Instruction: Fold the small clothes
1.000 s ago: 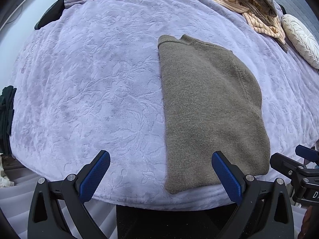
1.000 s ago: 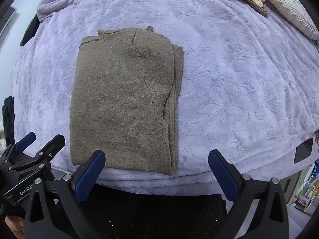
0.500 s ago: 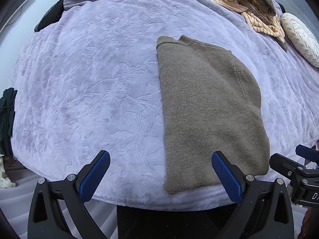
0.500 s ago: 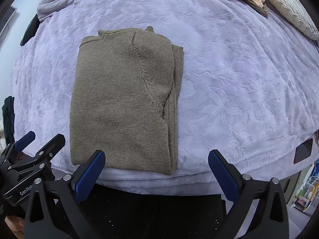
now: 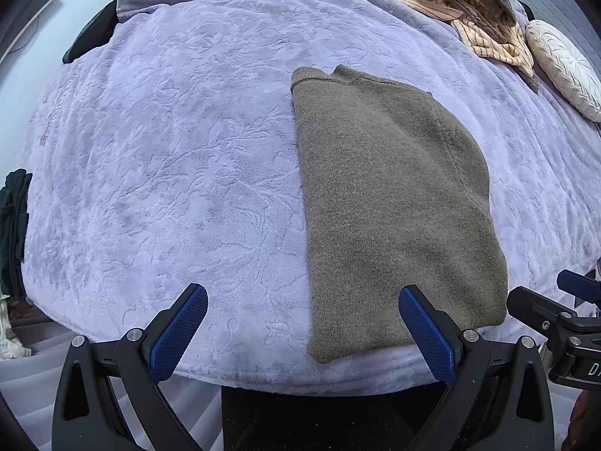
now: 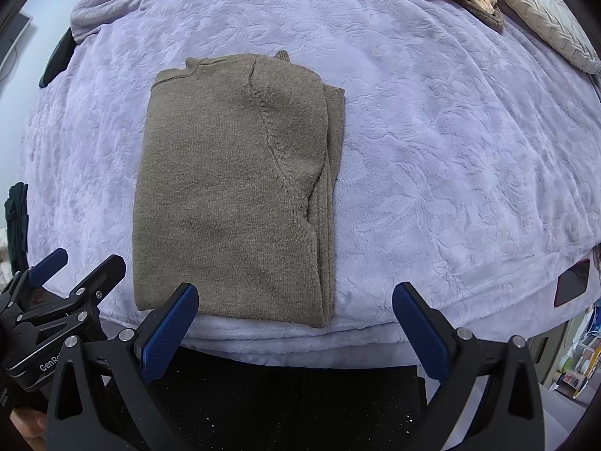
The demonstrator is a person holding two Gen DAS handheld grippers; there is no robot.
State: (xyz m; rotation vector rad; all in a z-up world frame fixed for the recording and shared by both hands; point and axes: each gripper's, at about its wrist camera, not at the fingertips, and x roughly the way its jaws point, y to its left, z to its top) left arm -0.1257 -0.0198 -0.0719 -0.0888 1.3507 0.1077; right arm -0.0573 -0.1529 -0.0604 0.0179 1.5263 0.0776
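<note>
Left hand-held gripper [image 5: 302, 306] released, blue pads spread wide, hovering at the near edge of the bed; nothing between the fingers, its right pad [image 5: 426, 332] over the near hem of the sweater, whether touching I cannot tell. Right hand-held gripper [image 6: 295, 304] likewise released and empty, pads wide apart, its left pad [image 6: 169, 329] just at the sweater's near left corner. Each gripper shows at the margin of the other's view: the right one at the lower right edge of the left wrist view, the left one at the lower left edge of the right wrist view. Olive-brown knit sweater [image 6: 233, 188] lies flat on the lavender embossed blanket [image 6: 450, 131] that covers the bed, folded into a long rectangle, neckline at the far end, hem toward the grippers and close to the bed's near edge. A sleeve seam curves down the top layer; on the right side the folded layers stack up as narrow edges. Same sweater sits right of centre in the left wrist view [image 5: 390, 203]. Far right corner of the bed: crumpled peach striped garment [image 5: 462, 7], and beside it a round cream pleated cushion [image 5: 563, 67]. Dark green fabric [image 5: 15, 225] hangs at the far left, off the bed
</note>
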